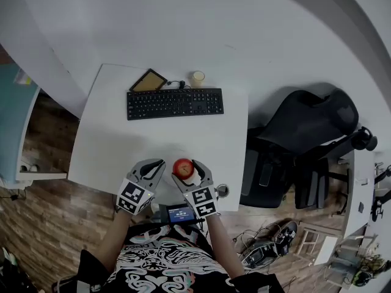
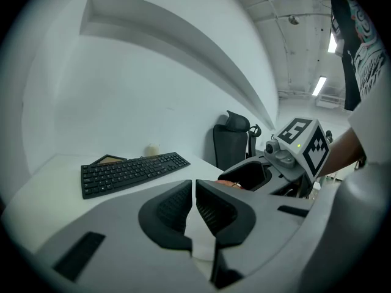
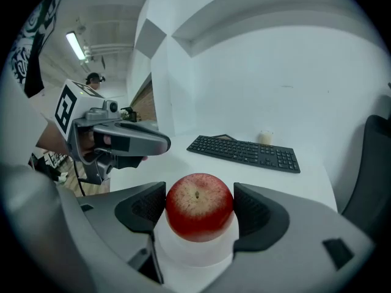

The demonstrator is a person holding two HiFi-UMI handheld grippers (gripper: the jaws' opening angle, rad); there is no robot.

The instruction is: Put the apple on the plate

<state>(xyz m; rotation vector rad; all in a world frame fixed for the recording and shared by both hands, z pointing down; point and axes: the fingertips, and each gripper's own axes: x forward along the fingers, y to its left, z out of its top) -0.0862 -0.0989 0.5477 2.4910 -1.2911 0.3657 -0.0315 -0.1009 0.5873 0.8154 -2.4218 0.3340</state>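
A red apple (image 3: 200, 206) sits between the jaws of my right gripper (image 3: 200, 209), touching both pads. In the head view the apple (image 1: 182, 166) is over the white desk (image 1: 116, 145) near its front edge, with the right gripper (image 1: 185, 170) shut on it. My left gripper (image 1: 157, 164) is just to its left, jaws closed with nothing between them (image 2: 193, 201). A square brown plate with a dark rim (image 1: 148, 80) lies at the desk's back, left of the keyboard's far edge; it also shows in the right gripper view as the plate (image 3: 227, 137).
A black keyboard (image 1: 175, 102) lies across the back of the desk, with a small cream cup (image 1: 197, 78) behind it. A small round object (image 1: 222, 191) sits at the desk's front right corner. A black office chair (image 1: 305, 145) stands to the right.
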